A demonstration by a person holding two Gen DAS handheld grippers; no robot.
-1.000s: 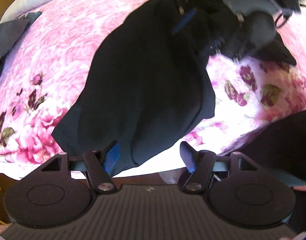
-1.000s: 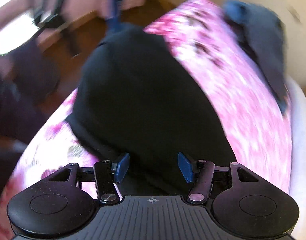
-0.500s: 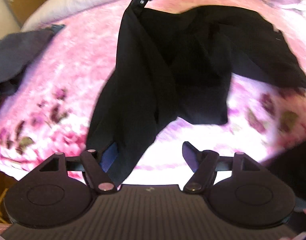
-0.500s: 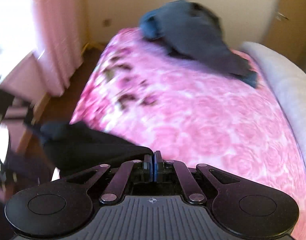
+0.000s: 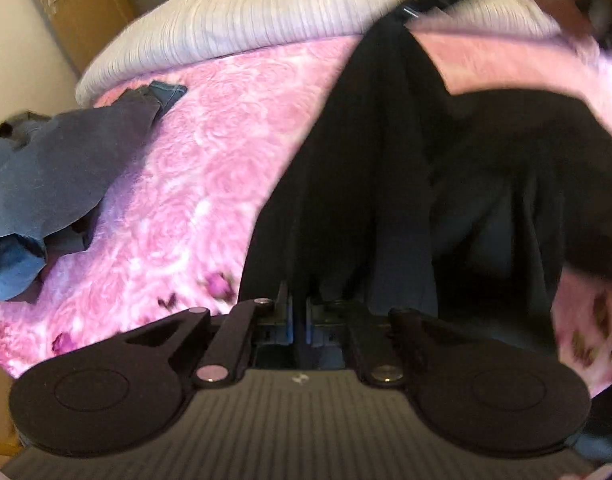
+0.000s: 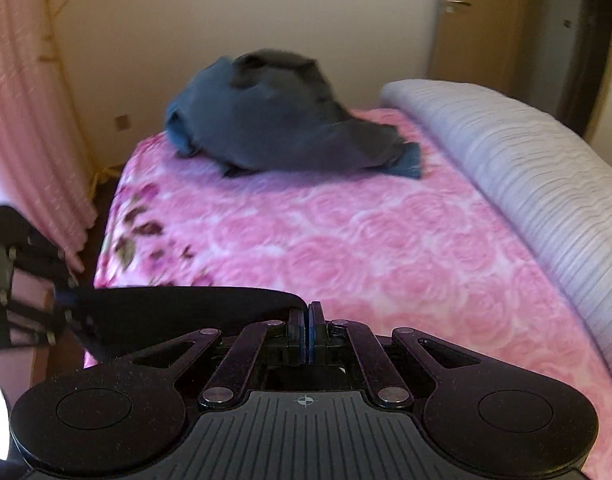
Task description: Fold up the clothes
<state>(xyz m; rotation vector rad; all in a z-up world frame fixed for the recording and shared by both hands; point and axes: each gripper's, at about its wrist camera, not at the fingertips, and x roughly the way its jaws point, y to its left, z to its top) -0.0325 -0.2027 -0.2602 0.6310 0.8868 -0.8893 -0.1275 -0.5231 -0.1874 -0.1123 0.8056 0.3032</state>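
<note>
The black garment (image 5: 386,168) is filling the centre and right of the left wrist view, hanging in long soft folds above the pink floral bedspread (image 5: 194,184); in the right wrist view it is showing as a taut dark edge (image 6: 178,304) running from the lower left of the frame to the fingers at lower centre. It is looking like thin, limp cloth, light and easily creased, likely to sag and swing wherever it is unsupported; it is probably best taken at a hem or corner, two holds well apart, so that the edge between them is staying straight.

The left gripper (image 5: 299,320) is sitting at lower centre of its frame with its jaws drawn almost together, only a narrow slit between the blue pads; dark cloth is running down into that slit, so it is judged to be pinching the garment. The right gripper (image 6: 306,332) is likewise pressed closed at lower centre of its frame, the garment's edge ending right at its tips and appearing to be clamped there.

A heap of blue-grey clothes (image 6: 274,116) is lying at the upper centre of the right view, near a white ribbed bolster (image 6: 526,168) along the right edge.
</note>
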